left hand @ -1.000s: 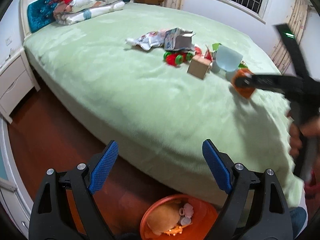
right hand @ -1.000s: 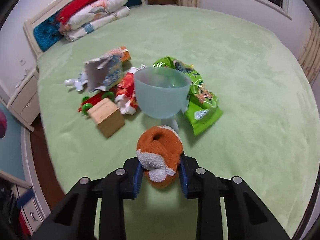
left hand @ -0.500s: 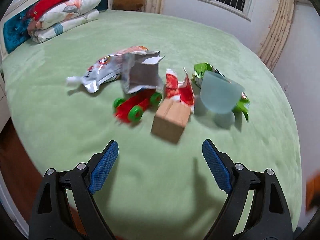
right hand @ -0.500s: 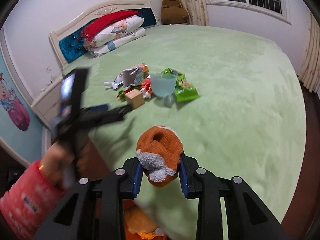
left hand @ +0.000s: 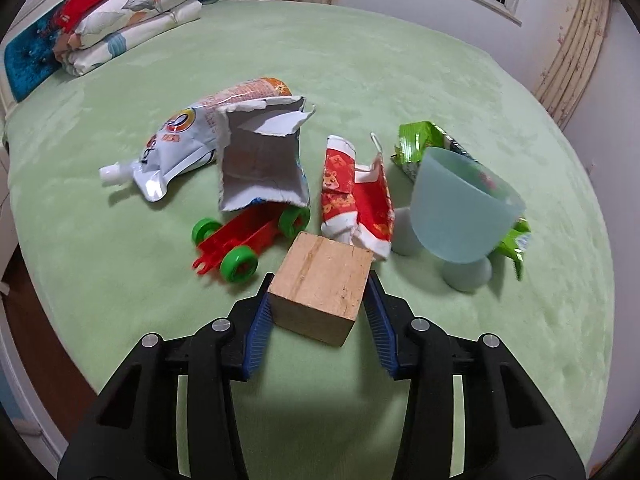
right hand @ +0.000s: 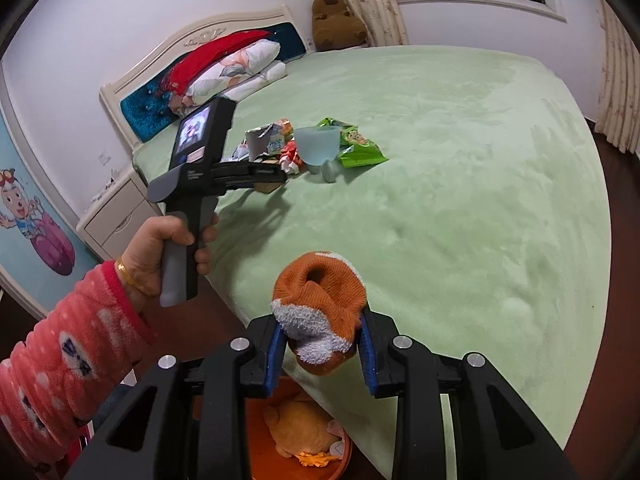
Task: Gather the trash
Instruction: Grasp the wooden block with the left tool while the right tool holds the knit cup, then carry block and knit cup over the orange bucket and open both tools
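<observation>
My left gripper (left hand: 318, 304) is shut on a wooden block (left hand: 322, 286) on the green bed (left hand: 400, 80). Around the block lie a red toy car with green wheels (left hand: 240, 240), a torn white snack bag (left hand: 260, 160), a white spout pouch (left hand: 176, 148), a red wrapper (left hand: 352, 196), a green snack bag (left hand: 424, 144) and a tipped pale blue cup (left hand: 460, 212). My right gripper (right hand: 322, 344) is shut on an orange and white sock (right hand: 320, 308), held over the bed's edge above an orange bin (right hand: 304, 436). The left gripper (right hand: 276, 176) also shows in the right wrist view.
Pillows (left hand: 128, 20) are stacked against the blue headboard (right hand: 152, 116). A white nightstand (right hand: 116, 212) stands left of the bed. A brown plush toy (right hand: 336, 20) sits at the far corner. The orange bin holds a plush toy and scraps.
My left gripper has moved in from the bed's edge to the pile and closed on the wooden block. My right gripper has drawn back with the sock to above the orange bin.
</observation>
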### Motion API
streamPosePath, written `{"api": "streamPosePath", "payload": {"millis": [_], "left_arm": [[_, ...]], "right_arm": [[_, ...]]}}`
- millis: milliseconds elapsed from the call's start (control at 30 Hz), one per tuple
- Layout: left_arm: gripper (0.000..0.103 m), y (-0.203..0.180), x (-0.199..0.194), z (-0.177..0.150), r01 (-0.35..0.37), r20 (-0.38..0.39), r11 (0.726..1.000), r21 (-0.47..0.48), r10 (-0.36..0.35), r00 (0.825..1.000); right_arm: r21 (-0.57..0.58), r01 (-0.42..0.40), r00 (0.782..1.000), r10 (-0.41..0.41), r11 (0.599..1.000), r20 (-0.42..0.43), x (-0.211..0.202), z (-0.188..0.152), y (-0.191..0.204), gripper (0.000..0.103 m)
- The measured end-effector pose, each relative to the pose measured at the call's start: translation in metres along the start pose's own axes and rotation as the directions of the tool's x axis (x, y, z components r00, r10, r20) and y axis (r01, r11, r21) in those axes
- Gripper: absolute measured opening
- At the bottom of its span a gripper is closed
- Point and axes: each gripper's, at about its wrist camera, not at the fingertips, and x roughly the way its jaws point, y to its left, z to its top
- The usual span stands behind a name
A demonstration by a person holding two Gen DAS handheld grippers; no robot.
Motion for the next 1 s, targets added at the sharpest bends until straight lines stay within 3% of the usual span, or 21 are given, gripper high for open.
{"api": "streamPosePath", "payload": {"millis": [333,533,667,833,1000], "left_arm": [[0.043,-0.007,-0.085,-0.034,0.090,0.088,0.992,0.092,-0.098,0.991],[0.043,-0.013,-0.147,-0.087,0.133,0.117,0.974,0.184,-0.156,0.981],[0.043,-0.008,-0.171,-0.132,0.162,0.091,0.966,0.202,-0.183,0.979],[0.043,0.004,-0.175,-0.180,0.188,0.053,0.966,0.176,-0.200,0.978],[0.043,0.011,-0.150,-0.231,0.180,-0.037,0.976,0.127,-0.176,0.984]], "right_arm": [[-0.009,-0.004,0.999,0.005,1.000,0.039,-0.018,-0.005,0.008,0.031],[-0.065,-0.018,0.999,0.021,0.998,0.037,-0.028,-0.018,0.028,0.031],[-0.103,-0.036,0.999,0.037,0.994,0.011,-0.026,-0.035,0.043,0.031],[-0.130,-0.059,0.998,0.053,0.990,-0.043,-0.017,-0.062,0.055,0.031],[-0.132,-0.077,0.990,0.061,0.988,-0.125,0.005,-0.093,0.060,0.031]]}}
